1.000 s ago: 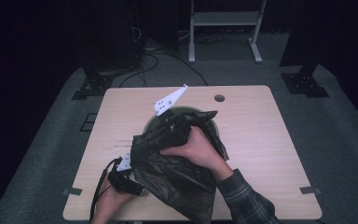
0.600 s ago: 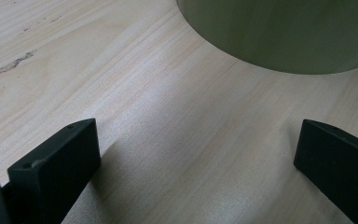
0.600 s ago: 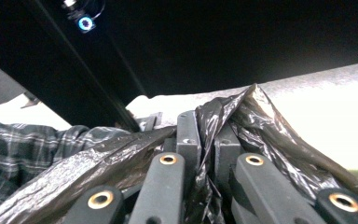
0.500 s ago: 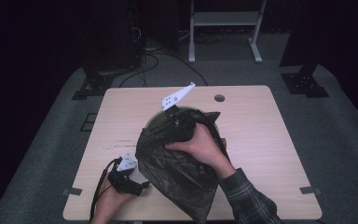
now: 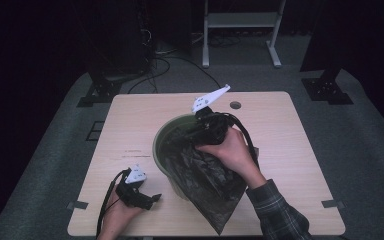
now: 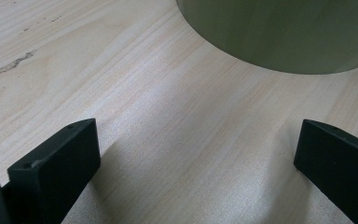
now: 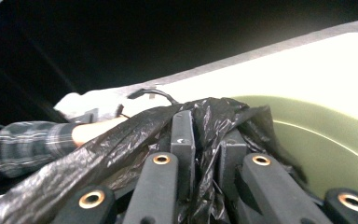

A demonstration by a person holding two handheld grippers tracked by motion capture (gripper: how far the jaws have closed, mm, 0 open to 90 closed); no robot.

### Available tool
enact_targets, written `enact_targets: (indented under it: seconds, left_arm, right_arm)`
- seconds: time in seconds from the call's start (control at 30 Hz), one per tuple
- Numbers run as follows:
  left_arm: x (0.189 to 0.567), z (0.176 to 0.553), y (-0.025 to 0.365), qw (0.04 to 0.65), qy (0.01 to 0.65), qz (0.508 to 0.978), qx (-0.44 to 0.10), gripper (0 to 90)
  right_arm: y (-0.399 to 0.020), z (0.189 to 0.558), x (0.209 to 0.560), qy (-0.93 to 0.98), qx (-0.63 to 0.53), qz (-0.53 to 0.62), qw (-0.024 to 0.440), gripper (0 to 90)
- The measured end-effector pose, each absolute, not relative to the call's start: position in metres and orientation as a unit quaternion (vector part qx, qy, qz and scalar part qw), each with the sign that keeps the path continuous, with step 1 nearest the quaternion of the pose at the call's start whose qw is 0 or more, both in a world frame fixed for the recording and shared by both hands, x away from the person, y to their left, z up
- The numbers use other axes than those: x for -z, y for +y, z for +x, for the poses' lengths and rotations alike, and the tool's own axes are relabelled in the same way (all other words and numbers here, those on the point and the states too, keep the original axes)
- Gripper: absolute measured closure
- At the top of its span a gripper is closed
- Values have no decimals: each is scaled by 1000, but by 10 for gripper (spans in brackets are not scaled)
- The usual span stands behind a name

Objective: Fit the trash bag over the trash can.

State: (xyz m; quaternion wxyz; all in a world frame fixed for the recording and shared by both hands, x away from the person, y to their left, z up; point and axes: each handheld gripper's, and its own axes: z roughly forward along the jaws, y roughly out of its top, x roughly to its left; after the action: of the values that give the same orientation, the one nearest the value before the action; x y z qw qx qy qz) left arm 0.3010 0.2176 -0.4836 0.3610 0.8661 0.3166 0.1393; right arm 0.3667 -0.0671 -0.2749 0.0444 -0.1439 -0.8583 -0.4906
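Bag (image 5: 207, 175): one, black crinkled plastic film, draped over rim of one round olive-green bin (image 5: 167, 136) on pale wood-grain desk (image 5: 130, 120). Right gripper (image 7: 204, 133) fingers pinching bag edge (just easing apart). Left gripper (image 6: 196, 154) fingers wide, empty.

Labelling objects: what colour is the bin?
Olive green bin; the left gripper view shows its wall best.
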Motion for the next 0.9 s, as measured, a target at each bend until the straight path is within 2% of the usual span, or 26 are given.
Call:
enact_targets:
  seconds: [0.4, 0.63, 0.77, 0.9]
  left_arm:
    - [484, 301, 218, 361, 317, 866, -139, 0]
    - [484, 301, 218, 361, 317, 866, -139, 0]
    - [484, 301, 218, 361, 317, 866, -139, 0]
    - [484, 301, 218, 361, 317, 866, -139, 0]
  right_arm:
    - [-114, 378, 274, -850, 485, -205, -18, 807]
    - [-125, 384, 278, -856, 459, -232, -48, 787]
    - [-130, 386, 281, -852, 466, -234, -42, 725]
    - [-139, 382, 275, -844, 482, -230, -44, 607]
